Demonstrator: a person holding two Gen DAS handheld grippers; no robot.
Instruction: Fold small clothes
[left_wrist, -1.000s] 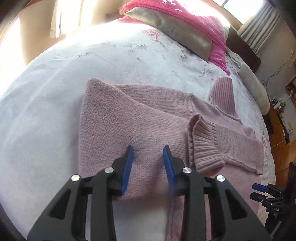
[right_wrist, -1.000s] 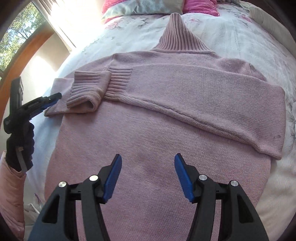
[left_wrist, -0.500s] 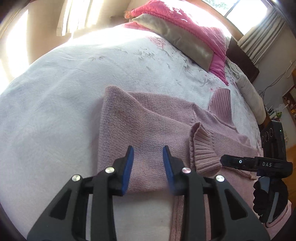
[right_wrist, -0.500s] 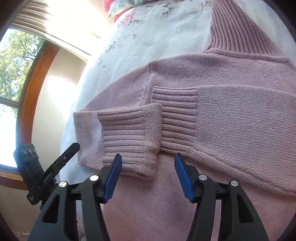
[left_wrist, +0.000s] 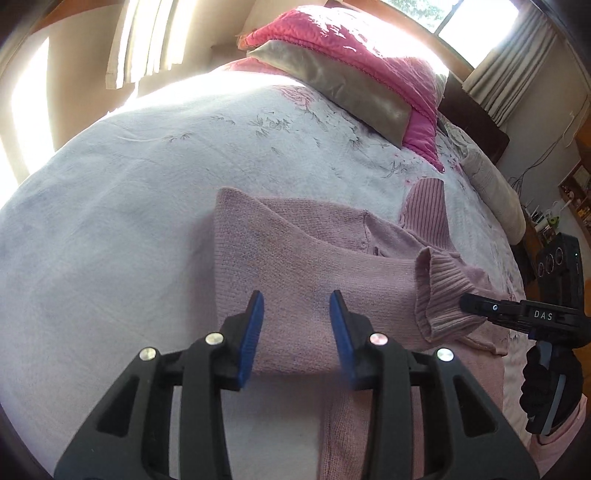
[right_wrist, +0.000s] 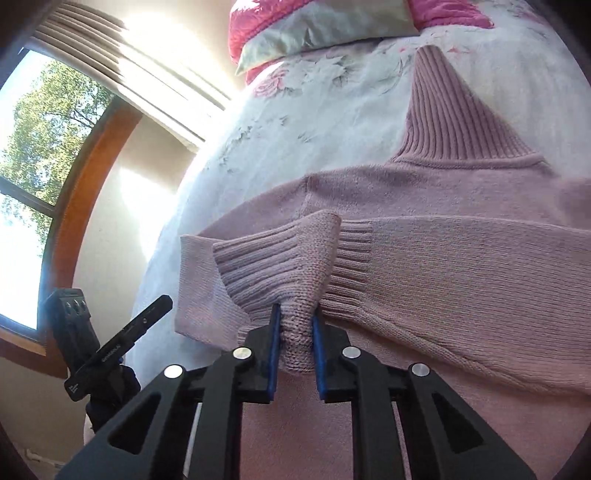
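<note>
Mid sleeve-fold on the pink sweater (right_wrist: 461, 280), which lies flat on the bed (left_wrist: 147, 206) with its turtleneck pointing at the pillows, long axis running away from me. My right gripper (right_wrist: 295, 354) is pinched on the ribbed cuff (right_wrist: 273, 269) of the folded-in sleeve; my left gripper (left_wrist: 295, 325) hovers spread apart over that sleeve's fold, holding nothing. Next I'd guess the cuff needs dragging flat across the chest without bunching the knit.

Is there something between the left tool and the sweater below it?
Nothing visible. The left tool is open over the folded sleeve of the sweater, with no other thing between. The right tool is shut on the cuff.
</note>
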